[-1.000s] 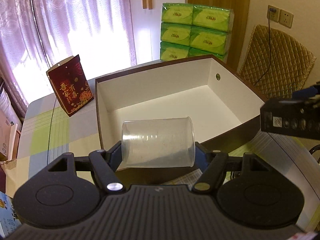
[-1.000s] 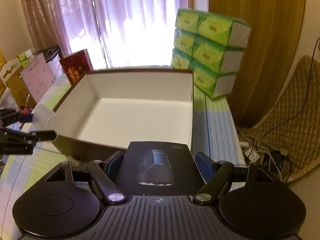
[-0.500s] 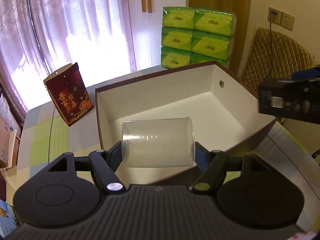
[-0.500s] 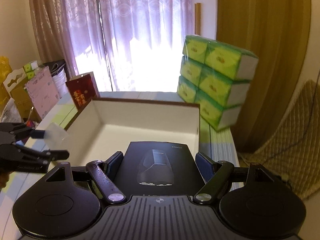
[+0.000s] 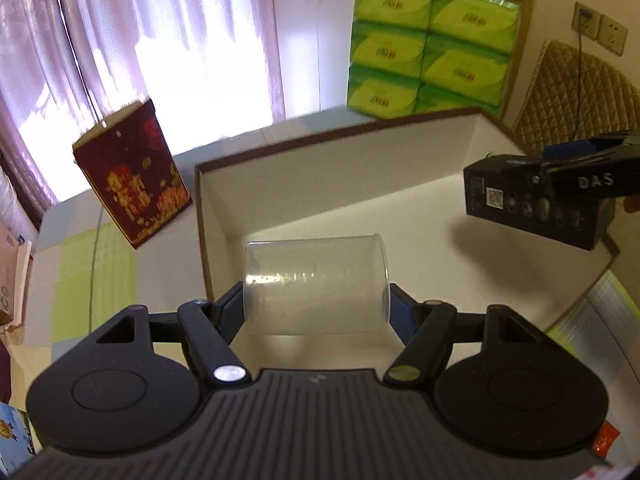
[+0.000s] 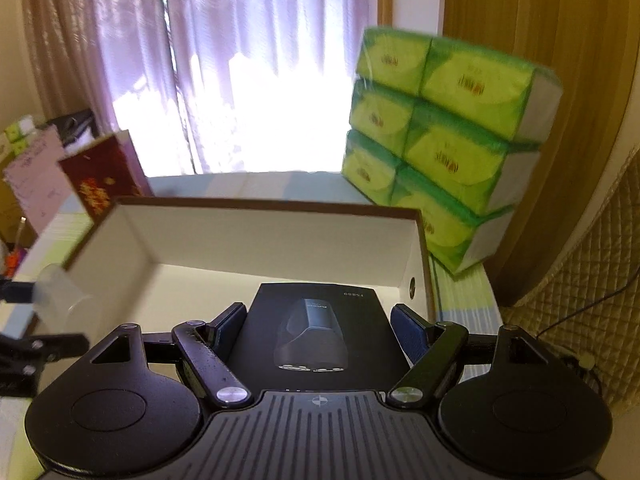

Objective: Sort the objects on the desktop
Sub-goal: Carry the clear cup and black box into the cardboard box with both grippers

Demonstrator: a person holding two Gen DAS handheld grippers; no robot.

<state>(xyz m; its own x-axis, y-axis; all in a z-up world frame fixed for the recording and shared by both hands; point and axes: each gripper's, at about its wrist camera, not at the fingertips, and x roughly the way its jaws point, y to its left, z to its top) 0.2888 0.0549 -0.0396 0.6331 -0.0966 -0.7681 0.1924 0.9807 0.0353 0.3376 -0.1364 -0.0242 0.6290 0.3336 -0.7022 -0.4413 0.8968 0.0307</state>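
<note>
A large open box (image 5: 340, 168), white inside with a brown rim, lies on the table. My left gripper (image 5: 316, 300) is shut on a clear plastic cup (image 5: 316, 284), held sideways over the box's near left part. My right gripper (image 6: 318, 320) is shut on a flat black shaver box (image 6: 320, 340), held above the box floor (image 6: 224, 280) near its right wall. From the left wrist view the black shaver box (image 5: 532, 208) hangs at the right in the other gripper. The clear cup (image 6: 60, 296) shows at the left edge of the right wrist view.
A dark red gift bag (image 5: 132, 172) stands on the table left of the box. Stacked green tissue packs (image 5: 432, 40) sit behind it by the wall. A quilted chair (image 5: 576, 92) stands at the right. Curtains (image 5: 120, 40) cover the bright window.
Both grippers have moved forward and a little down over the box, each still holding its object. The cup and the black box now hang inside the box's outline.
</note>
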